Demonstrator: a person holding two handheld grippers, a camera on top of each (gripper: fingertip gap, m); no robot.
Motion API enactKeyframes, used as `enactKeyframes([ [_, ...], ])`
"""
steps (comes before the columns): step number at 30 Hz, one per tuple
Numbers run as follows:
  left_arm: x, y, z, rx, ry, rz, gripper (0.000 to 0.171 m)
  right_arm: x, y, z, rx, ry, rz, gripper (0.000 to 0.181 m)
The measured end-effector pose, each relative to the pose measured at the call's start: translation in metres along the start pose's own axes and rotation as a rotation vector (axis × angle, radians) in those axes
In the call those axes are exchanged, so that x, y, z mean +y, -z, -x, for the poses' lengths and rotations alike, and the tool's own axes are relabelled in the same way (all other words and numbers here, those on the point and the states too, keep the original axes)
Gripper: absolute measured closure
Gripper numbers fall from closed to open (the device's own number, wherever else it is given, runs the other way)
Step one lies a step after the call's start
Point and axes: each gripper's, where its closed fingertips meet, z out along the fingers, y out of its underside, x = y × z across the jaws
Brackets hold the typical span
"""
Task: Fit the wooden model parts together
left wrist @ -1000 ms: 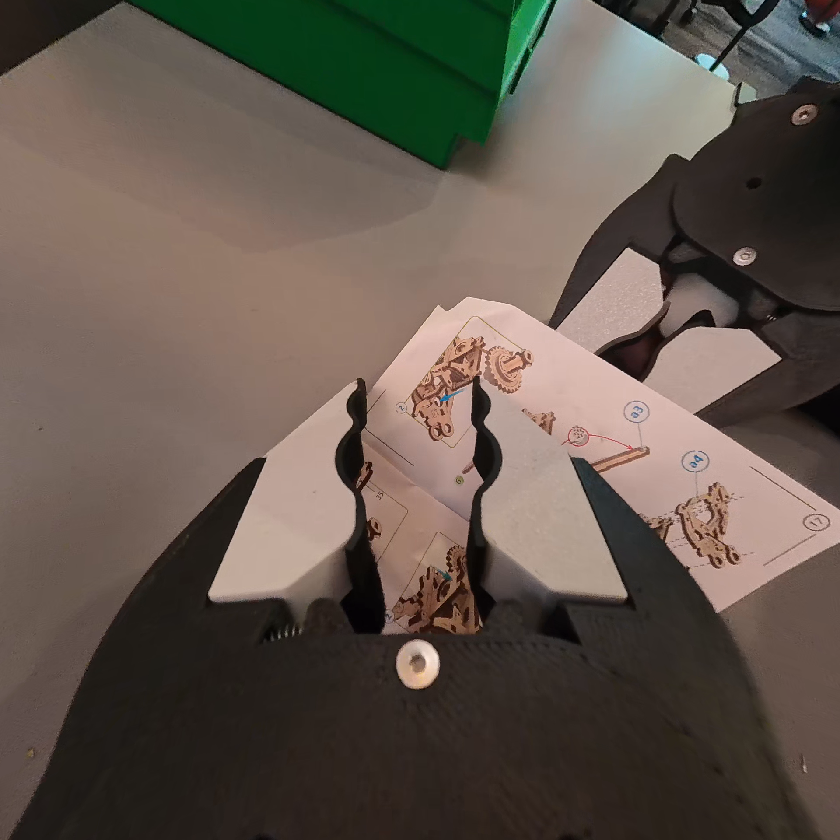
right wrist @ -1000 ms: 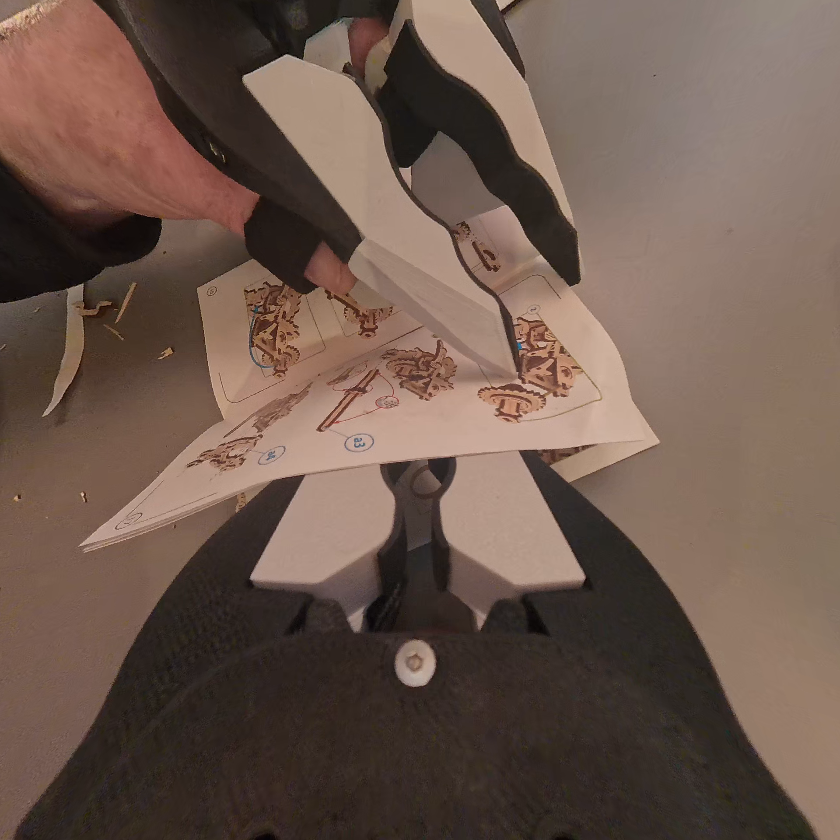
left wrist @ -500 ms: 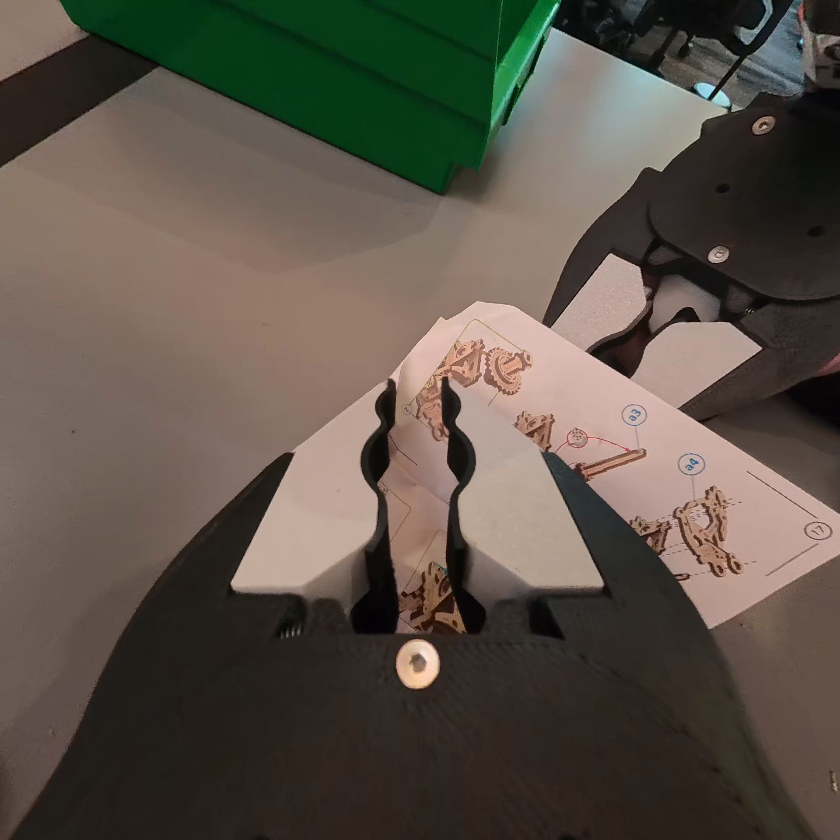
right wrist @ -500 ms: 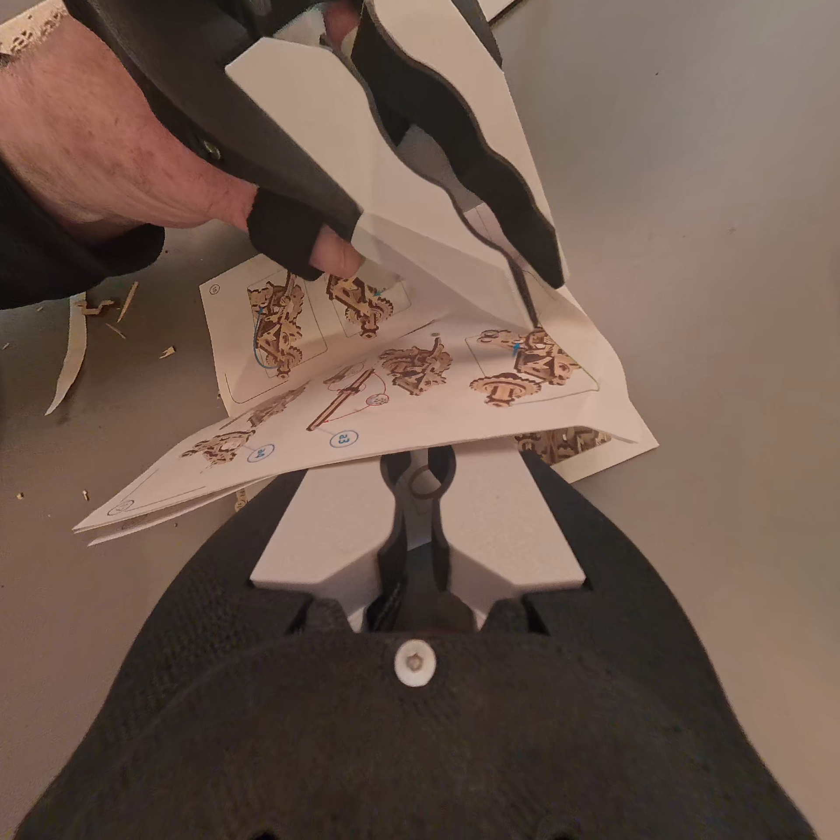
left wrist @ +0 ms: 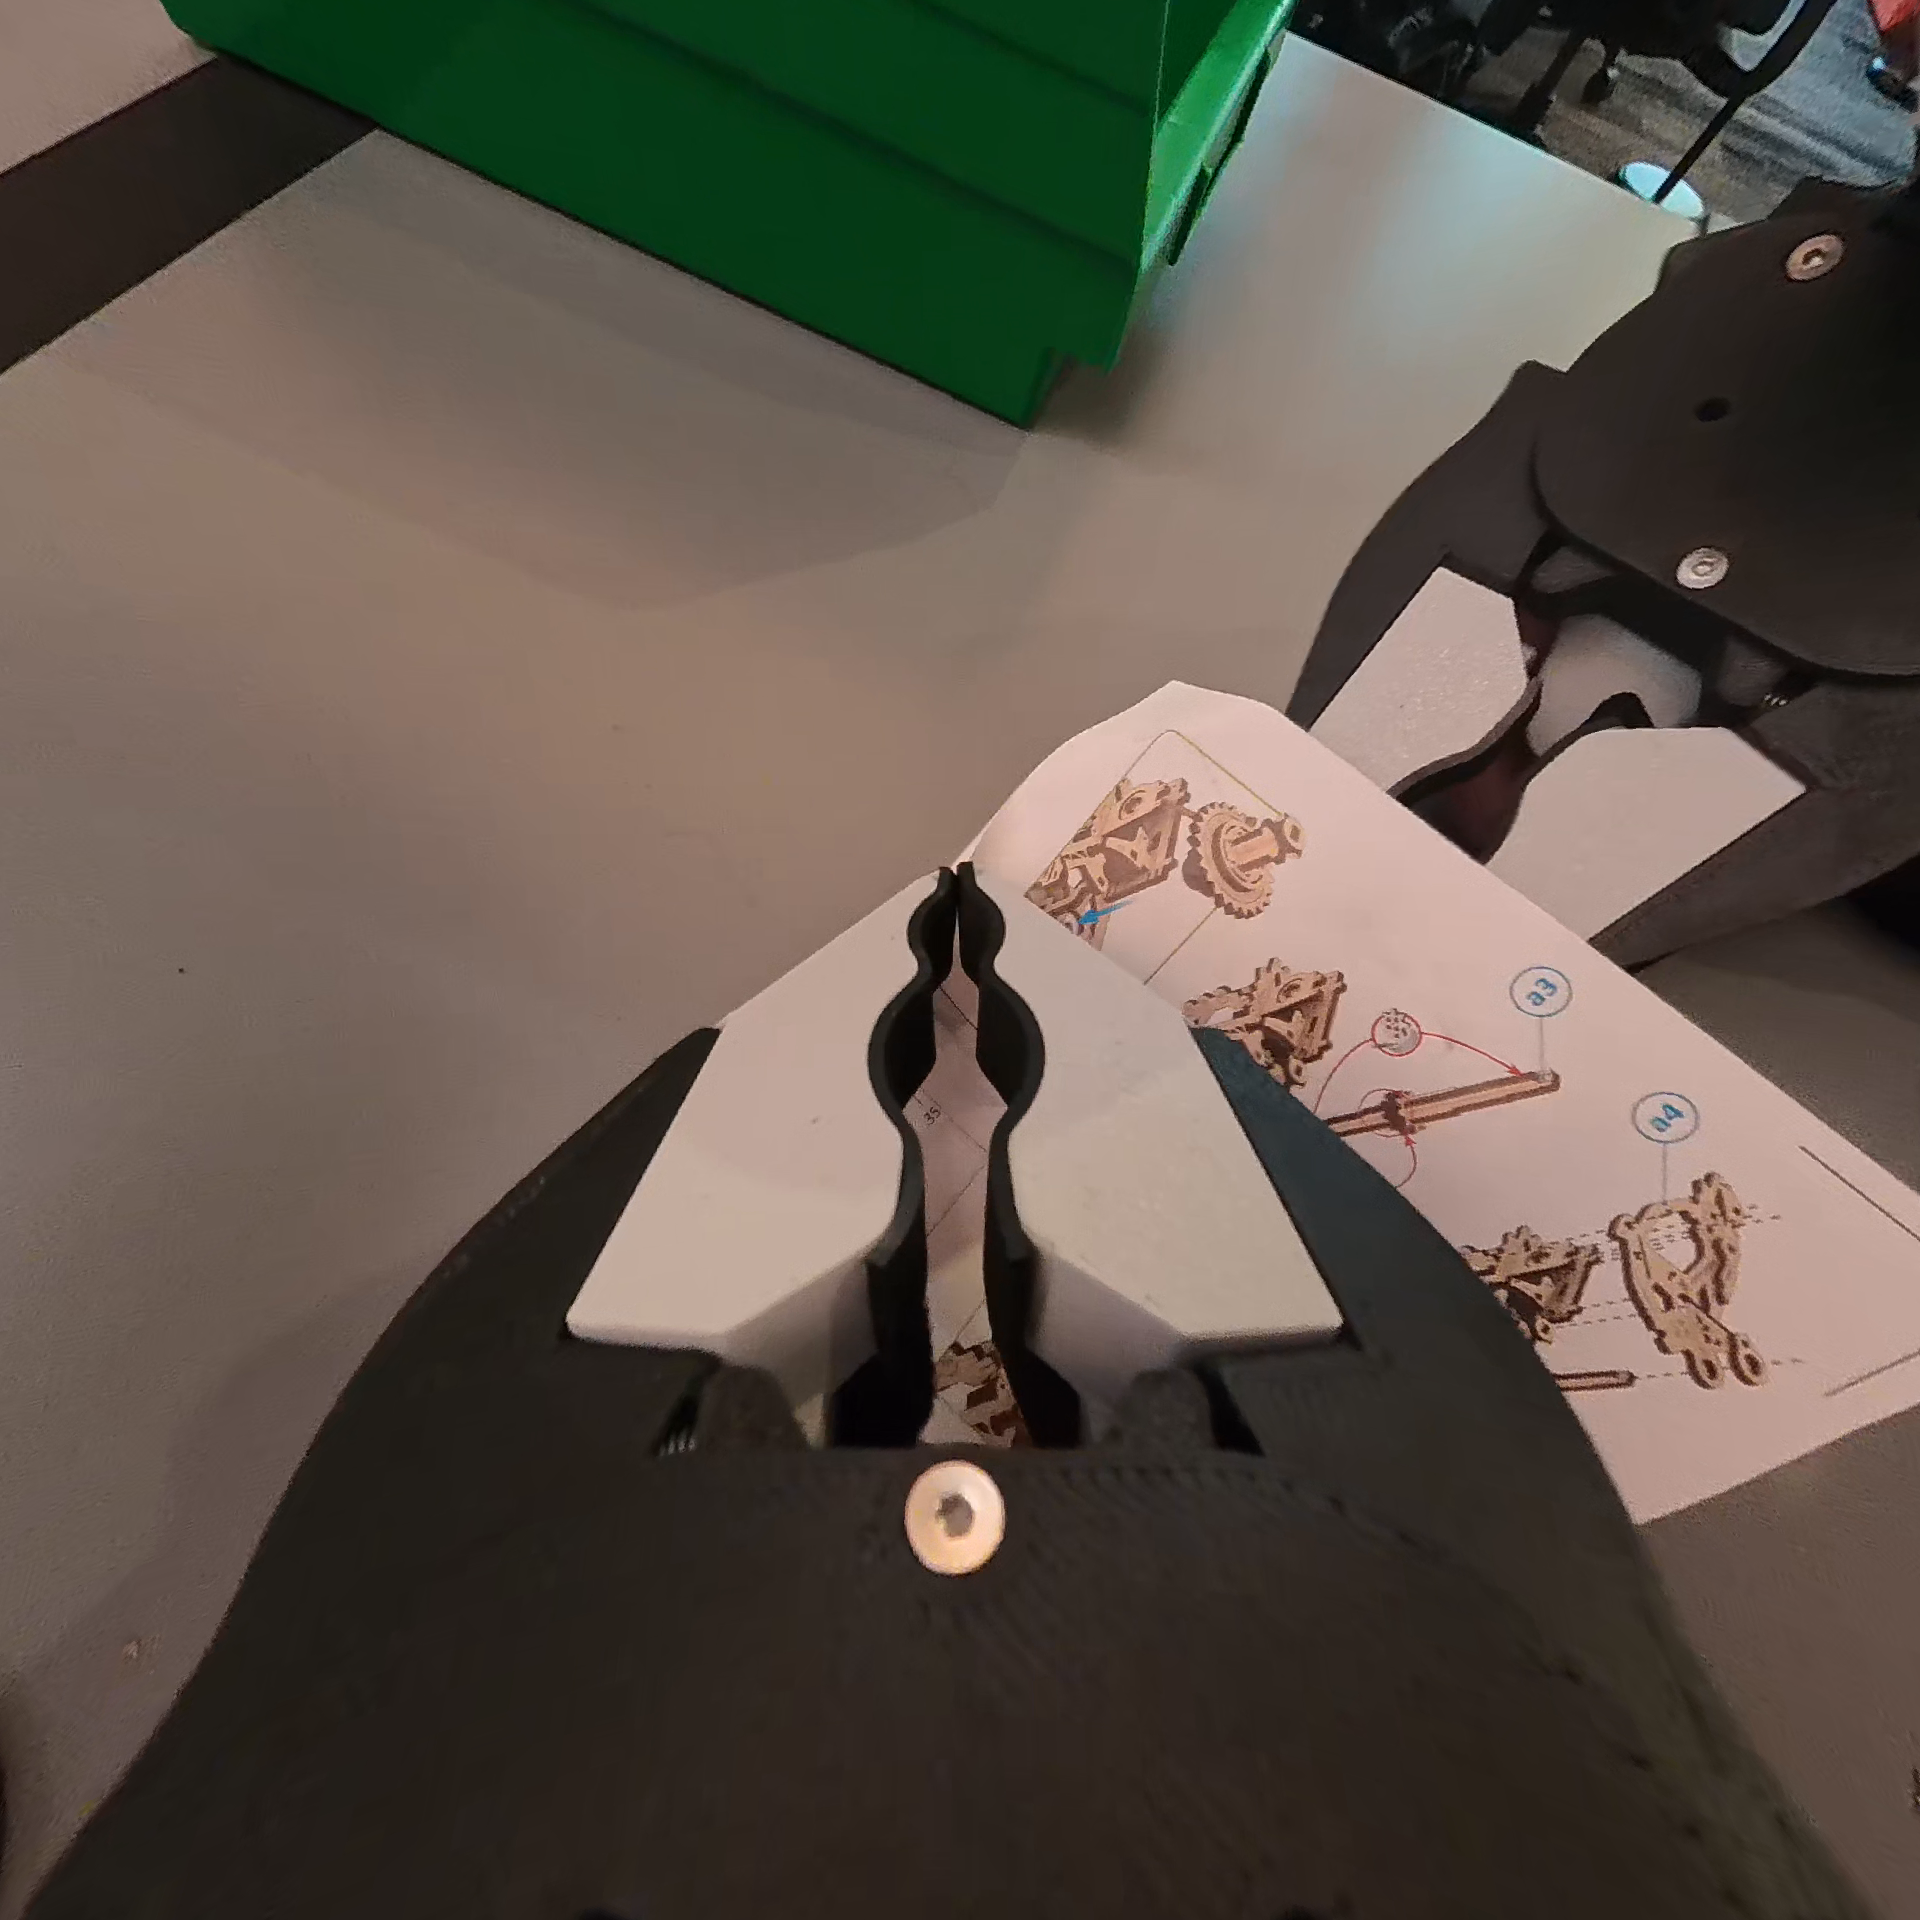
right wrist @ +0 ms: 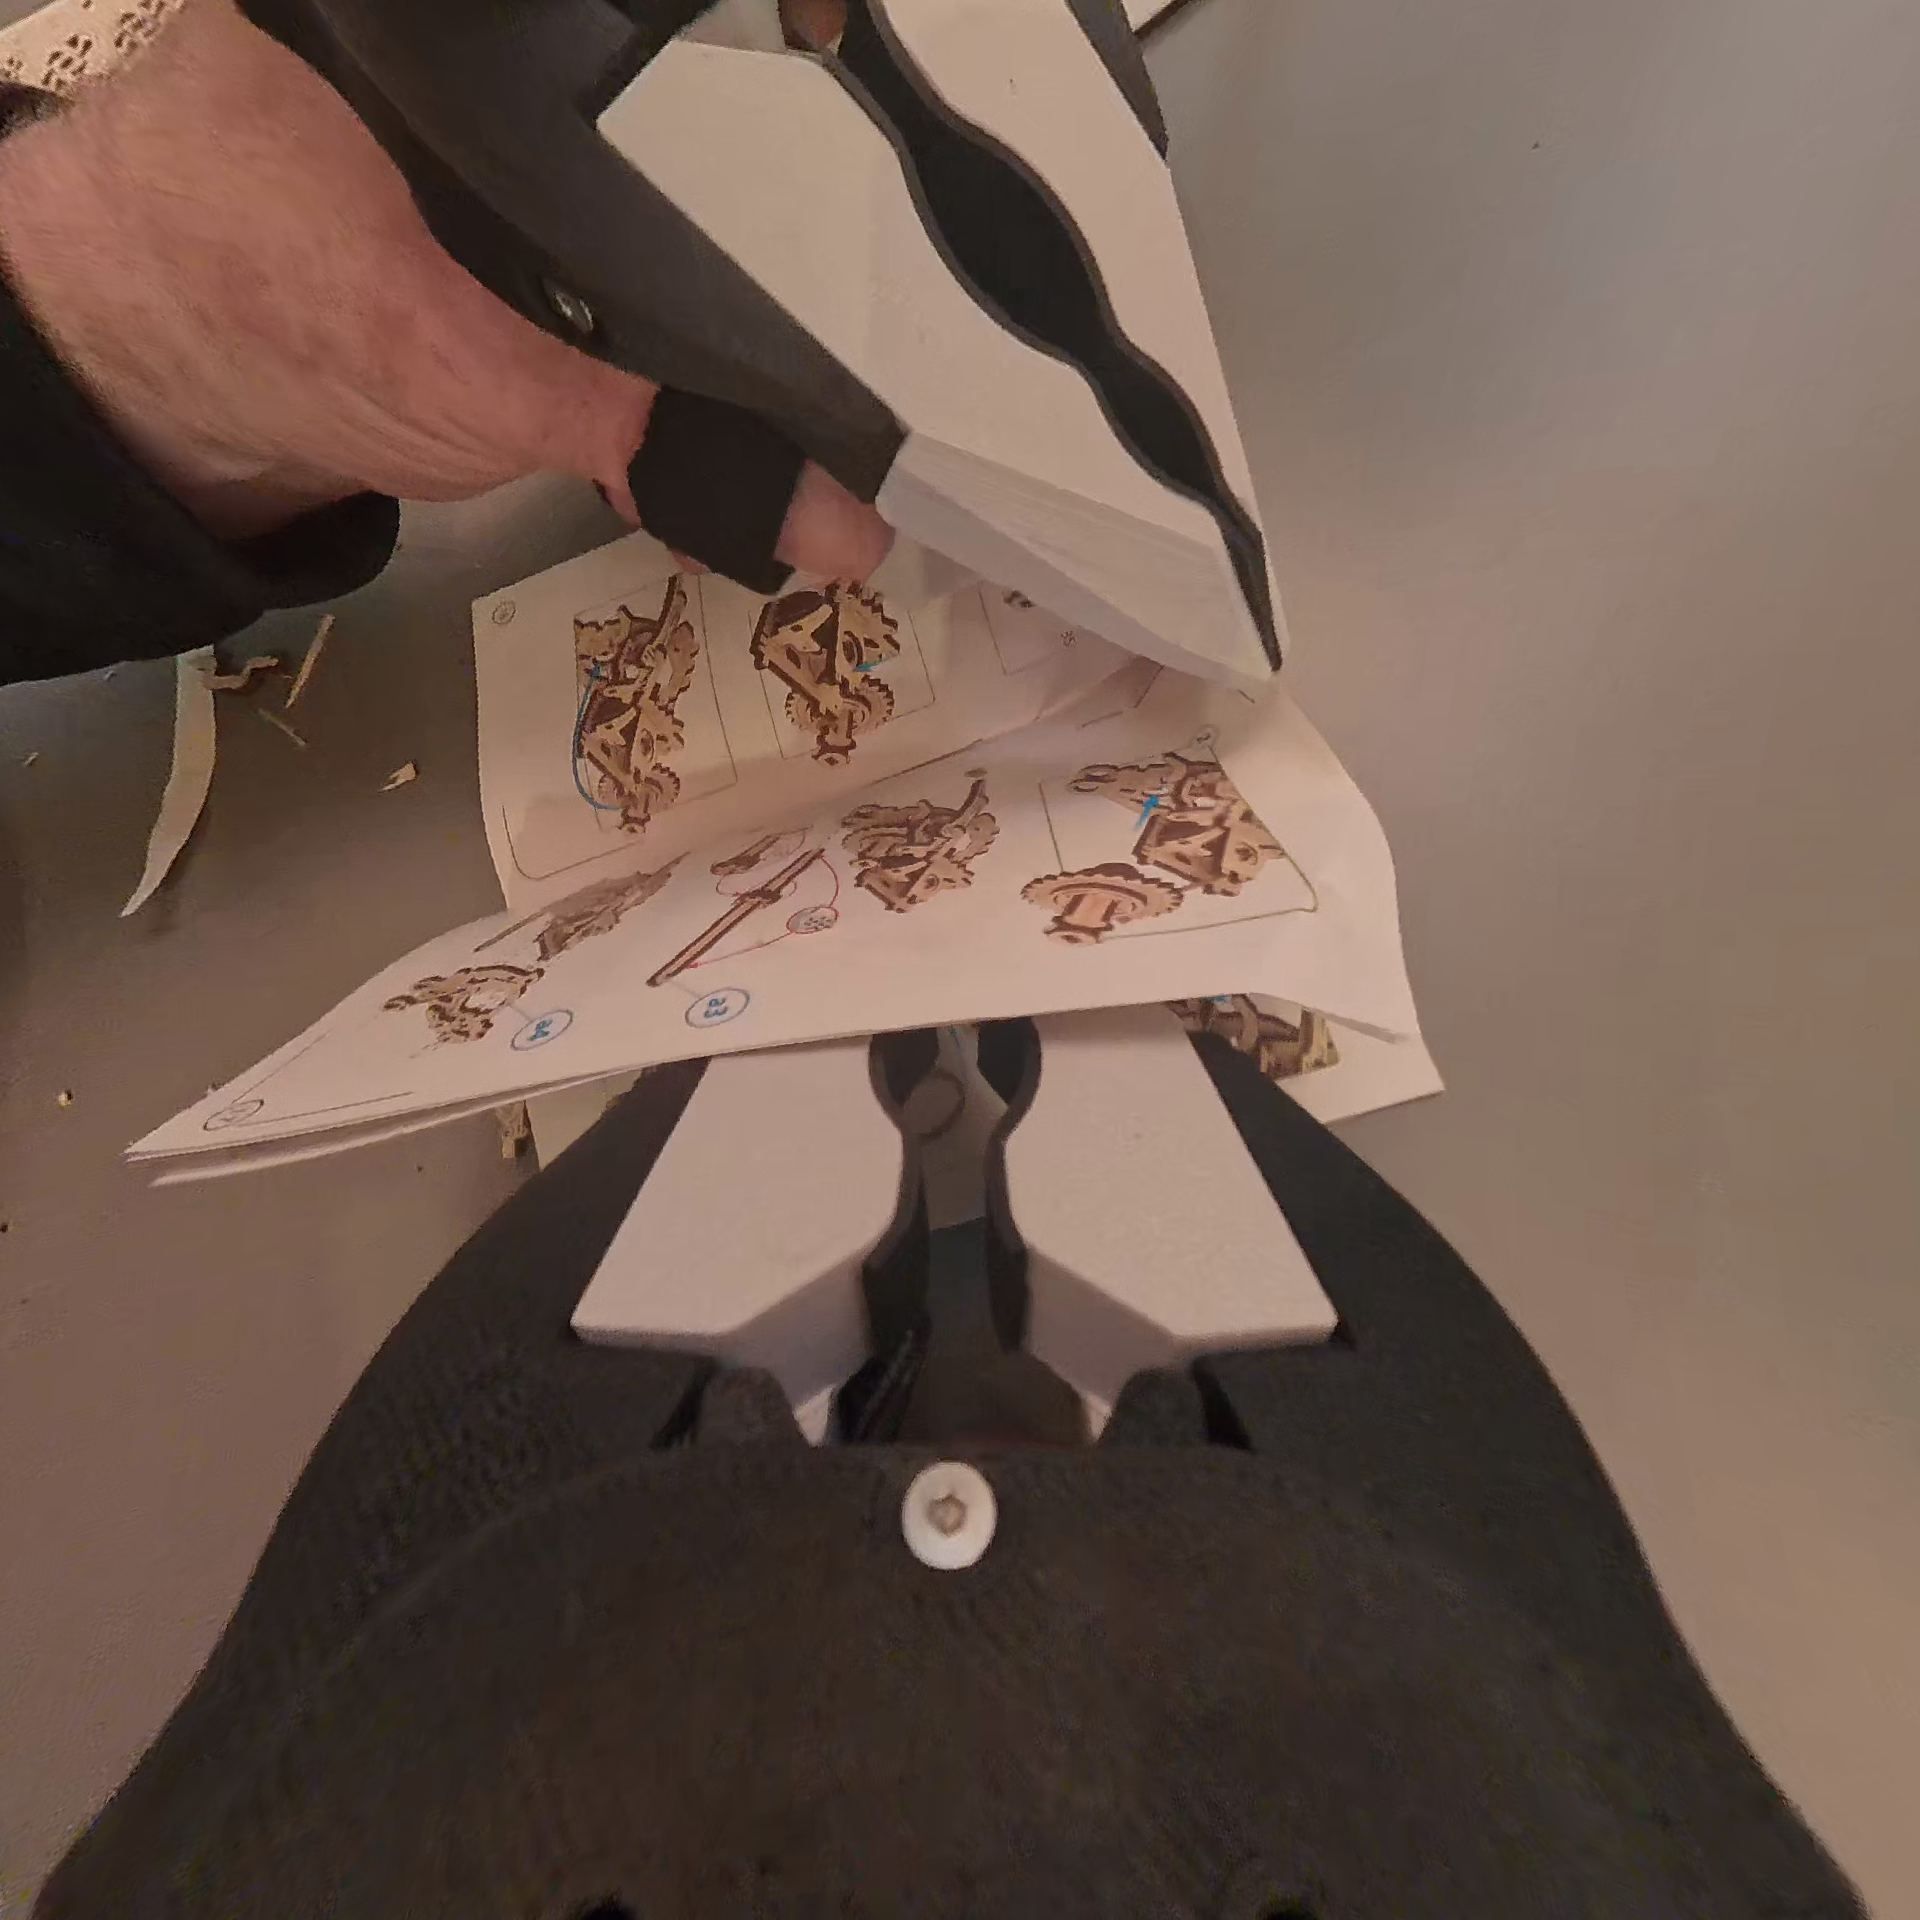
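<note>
The paper instruction booklet (left wrist: 1455,1039) for the wooden model lies open on the grey table. My left gripper (left wrist: 956,883) is shut on the edge of one page and holds that page lifted. It also shows in the right wrist view (right wrist: 1257,634), with the booklet (right wrist: 935,935) below it. My right gripper (right wrist: 954,1039) is shut, with a small round peg (right wrist: 935,1099) in the hollow between its fingers. Its tips are hidden under the raised page. It shows at the right of the left wrist view (left wrist: 1496,769).
Stacked green bins (left wrist: 831,156) stand at the back of the table. Wood scraps and a pale strip (right wrist: 177,790) lie left of the booklet. A person's hand (right wrist: 312,343) holds the left gripper. The table's far edge (left wrist: 1558,135) has chair legs beyond it. My right fingertips sit around 6 centimeters from my left ones.
My left gripper has closed from open onto a page edge and raised it, showing the page beneath. The right gripper has stayed shut in place.
</note>
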Motion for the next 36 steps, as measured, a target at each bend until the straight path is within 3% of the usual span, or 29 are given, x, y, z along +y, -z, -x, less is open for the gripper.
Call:
enactKeyframes([
  [8,-0.002,0.003,0.0,0.041,0.042,-0.027,0.171,0.009,0.031,-0.019,0.074,-0.042,-0.009,0.181],
  [13,-0.005,0.007,0.0,0.071,0.066,-0.056,0.171,-0.009,0.068,-0.042,0.144,-0.072,-0.138,0.176],
  [16,-0.004,0.006,-0.002,0.074,0.057,-0.048,0.171,-0.009,0.062,-0.049,0.144,-0.064,-0.109,0.161],
  [20,-0.005,0.007,-0.002,0.08,0.059,-0.058,0.171,-0.01,0.05,-0.048,0.105,-0.064,-0.098,0.155],
  [32,-0.005,0.007,-0.003,0.084,0.056,-0.059,0.171,-0.02,0.048,-0.02,0.01,-0.019,-0.153,0.147],
  [36,-0.005,0.006,-0.004,0.087,0.048,-0.05,0.171,-0.024,0.048,-0.016,0.061,0.031,-0.146,0.147],
])
